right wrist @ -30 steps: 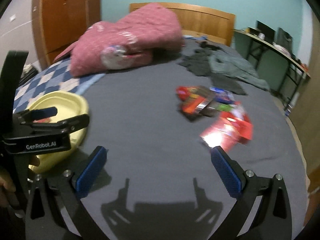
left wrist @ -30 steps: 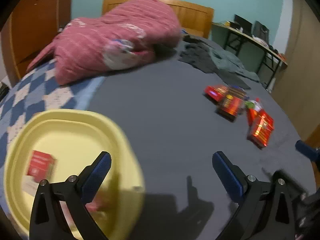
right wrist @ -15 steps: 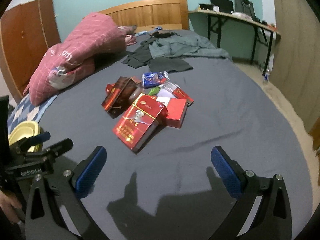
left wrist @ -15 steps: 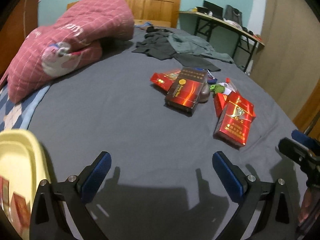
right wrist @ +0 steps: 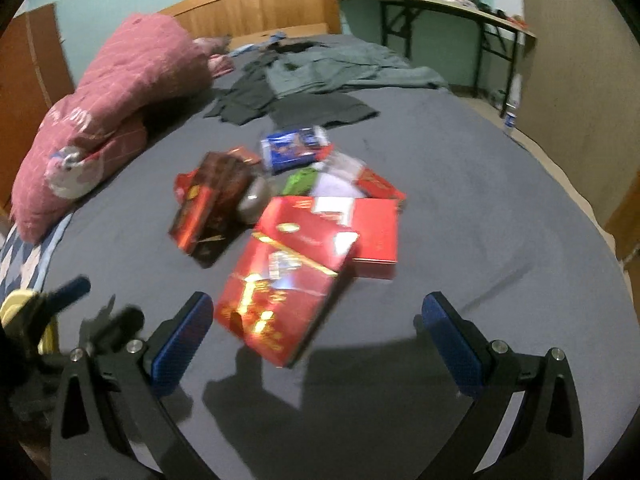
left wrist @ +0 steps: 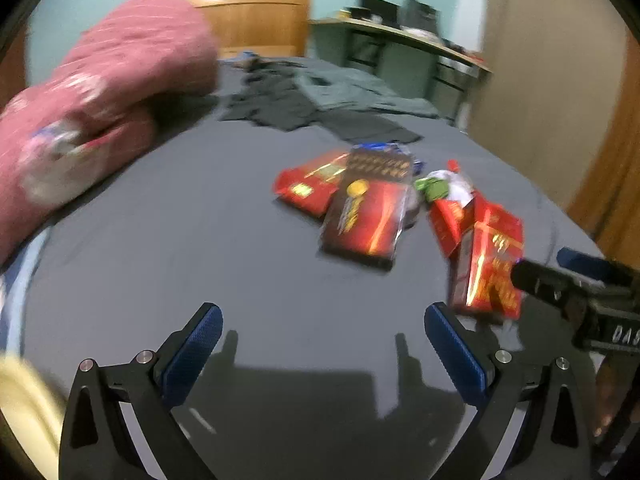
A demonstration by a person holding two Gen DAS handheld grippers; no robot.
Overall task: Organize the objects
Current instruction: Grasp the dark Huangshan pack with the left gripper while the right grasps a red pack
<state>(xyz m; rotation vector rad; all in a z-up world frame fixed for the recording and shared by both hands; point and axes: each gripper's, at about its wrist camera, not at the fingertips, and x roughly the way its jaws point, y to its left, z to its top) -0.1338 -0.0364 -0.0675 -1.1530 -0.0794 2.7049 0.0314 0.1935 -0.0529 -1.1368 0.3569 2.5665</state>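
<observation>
Both grippers hover low over the grey bed (right wrist: 500,208), jaws spread wide and holding nothing. The right gripper (right wrist: 316,332) faces the pile of packets near the middle of the bed, and its nearest target, a big red box with gold print (right wrist: 280,292), lies just ahead between its blue pads, tilted and resting partly on another red box (right wrist: 376,236). Beside them lie a dark red-and-black box (right wrist: 208,208), a blue packet (right wrist: 296,148) and something green (right wrist: 300,182), all overlapping or touching. The left gripper (left wrist: 320,344) looks at the same heap from the side; a sliver of the yellow tub (left wrist: 24,408) shows at its lower left edge.

The risk I see is the heap itself: closing on the top box at that slant could pinch the one underneath too, or shove the stack across the soft bedding. The two grippers are also near each other, so a quick reach could knock them together.
</observation>
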